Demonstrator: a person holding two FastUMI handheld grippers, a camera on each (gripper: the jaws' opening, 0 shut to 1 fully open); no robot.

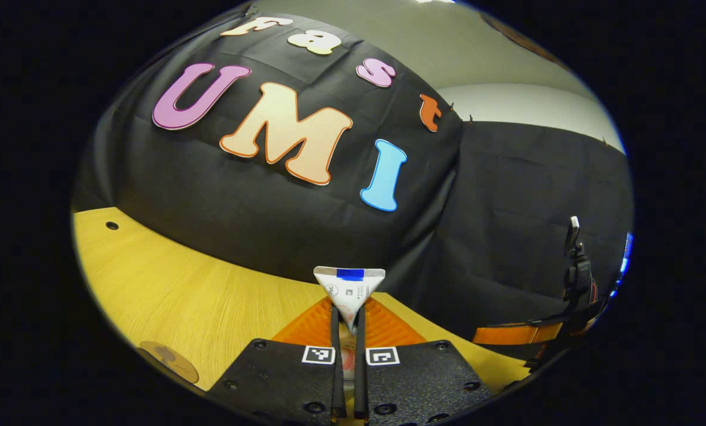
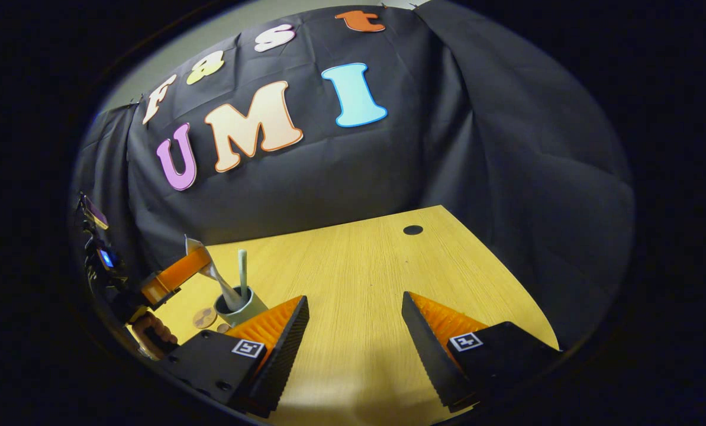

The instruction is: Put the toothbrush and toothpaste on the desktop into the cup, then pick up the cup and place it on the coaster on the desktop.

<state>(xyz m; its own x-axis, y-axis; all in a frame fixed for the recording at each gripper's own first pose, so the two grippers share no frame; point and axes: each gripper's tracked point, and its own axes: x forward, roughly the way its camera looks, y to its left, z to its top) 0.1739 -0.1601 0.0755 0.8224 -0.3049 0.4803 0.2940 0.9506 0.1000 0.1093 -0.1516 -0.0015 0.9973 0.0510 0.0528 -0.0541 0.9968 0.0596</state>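
Left gripper (image 1: 348,322): jaws clamp tube (image 1: 349,288) upright, cap down over cup (image 2: 238,306) beside brush (image 2: 242,267). Right gripper (image 2: 355,319): jaws apart, idle.

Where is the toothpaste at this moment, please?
In the right gripper view, the toothpaste sits at far left, held by the left gripper, its lower end in the cup beside the toothbrush.
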